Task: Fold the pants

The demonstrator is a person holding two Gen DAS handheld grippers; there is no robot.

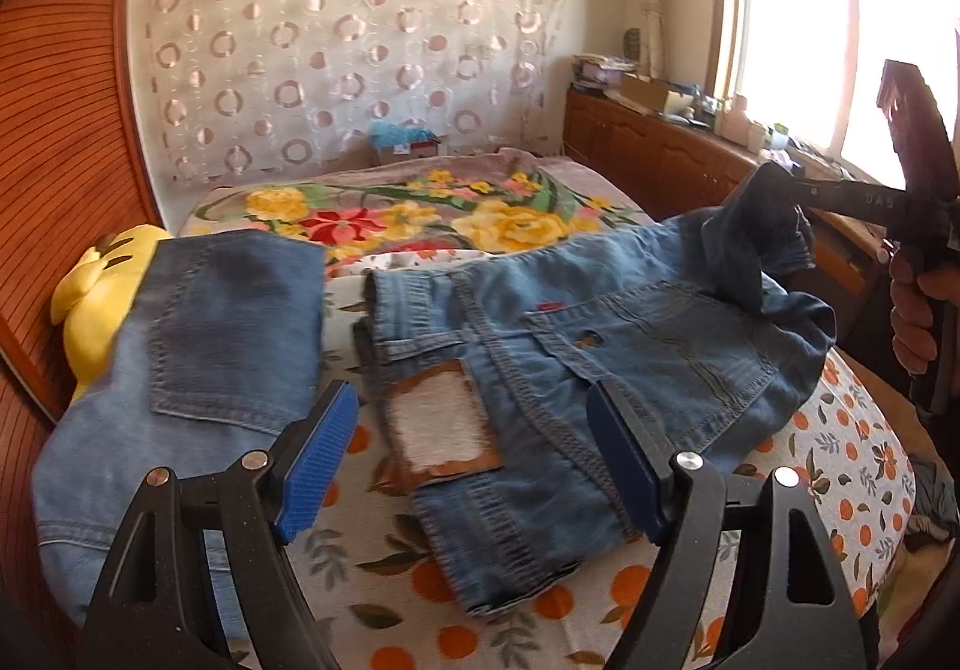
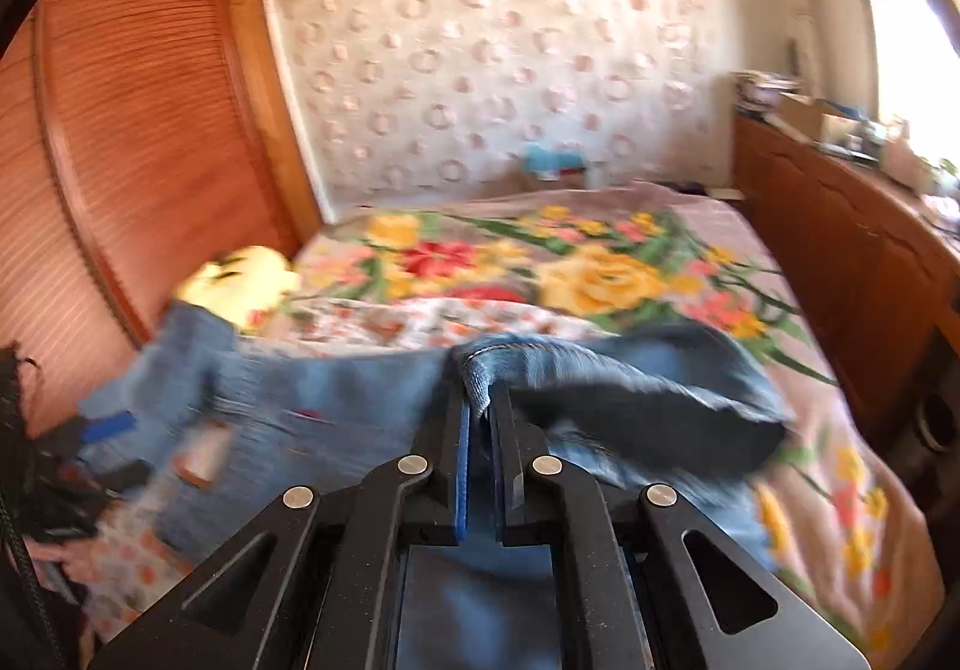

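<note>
A pair of light blue jeans (image 1: pixel 630 334) lies on the bed, waistband and leather patch (image 1: pixel 444 424) toward me in the left wrist view. My left gripper (image 1: pixel 468 448) hovers open just above the waistband, blue pads on either side of the patch, nothing pinched. My right gripper (image 2: pixel 480 406) is shut on a fold of the jeans (image 2: pixel 600 388), lifting that edge off the bed; in the left wrist view the right gripper (image 1: pixel 786 184) holds the raised denim at the far right. A second, folded pair of jeans (image 1: pixel 198 346) lies at the left.
A yellow plush toy (image 1: pixel 102 280) sits behind the folded jeans by the wooden headboard (image 1: pixel 66 130). The bed carries an orange-print sheet (image 1: pixel 840 448) and a floral blanket (image 1: pixel 420 208). A wooden cabinet (image 1: pixel 660 154) with clutter runs under the window at right.
</note>
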